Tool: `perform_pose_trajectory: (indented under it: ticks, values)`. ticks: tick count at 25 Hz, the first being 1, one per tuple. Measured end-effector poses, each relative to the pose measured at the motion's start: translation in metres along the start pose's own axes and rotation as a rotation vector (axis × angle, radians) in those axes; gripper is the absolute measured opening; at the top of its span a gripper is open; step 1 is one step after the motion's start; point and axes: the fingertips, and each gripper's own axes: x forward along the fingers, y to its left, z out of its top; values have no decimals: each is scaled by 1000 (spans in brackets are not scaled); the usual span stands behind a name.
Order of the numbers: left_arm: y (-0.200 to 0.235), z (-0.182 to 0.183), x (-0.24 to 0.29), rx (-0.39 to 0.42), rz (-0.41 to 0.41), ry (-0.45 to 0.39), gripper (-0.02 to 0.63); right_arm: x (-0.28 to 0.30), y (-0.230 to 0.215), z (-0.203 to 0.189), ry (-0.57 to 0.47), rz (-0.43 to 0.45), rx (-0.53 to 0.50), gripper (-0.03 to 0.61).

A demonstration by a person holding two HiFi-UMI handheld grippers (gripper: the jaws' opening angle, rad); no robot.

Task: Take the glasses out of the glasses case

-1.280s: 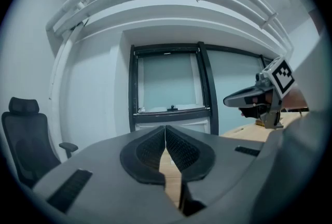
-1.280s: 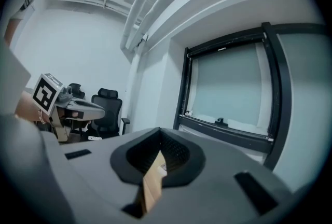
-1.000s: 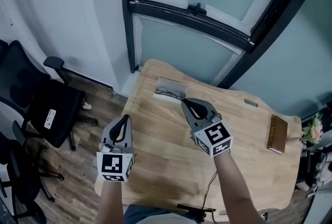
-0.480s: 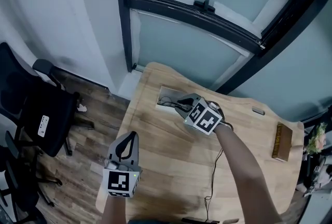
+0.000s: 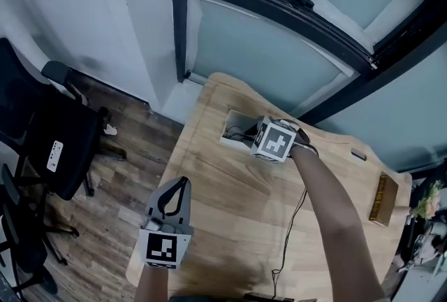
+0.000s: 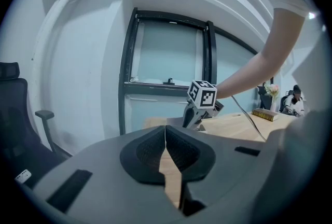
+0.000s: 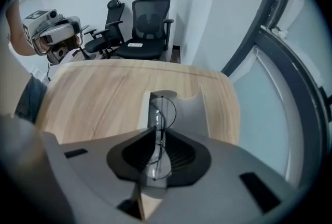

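Right gripper view — right gripper [image 7: 155, 137] clamped on the glasses [image 7: 163, 111] at the glasses case [image 7: 193, 110].
Best lifted straight up, lightly; left gripper [image 6: 165, 134] — jaws together, empty — well apart from the case.

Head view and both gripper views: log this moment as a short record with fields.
right gripper: shut on the glasses, over the glasses case
left gripper: shut, empty, by the table's left edge
glasses: thin wire frame, on edge between the right jaws
glasses case: open, on the table's far side
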Motion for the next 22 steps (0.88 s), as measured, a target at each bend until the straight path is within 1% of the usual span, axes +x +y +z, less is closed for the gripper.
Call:
perform_pose_trajectory:
  ticks: [2,4,7,10,15,22]
  values:
    - [3,-3,0,0,3,6,17,4,-1,-2,19,19,3,67]
    - [5,-7,0,-3,5,13,17,7,-1,-4,26,41,27,66]
    - [6,-14,0,-4,9,21,17,8,-1,-4,19,67,56,44]
    - [5,-17,-2,-10,11,27,17,7,0,-3,10,56,53,23]
    - [6,-14,-7,17,15,23,17,-1,2,1,8,-31,14,17]
    - [11,-1,-24,19,41,-13,17,-41,-11,11,-60,-230,19,14]
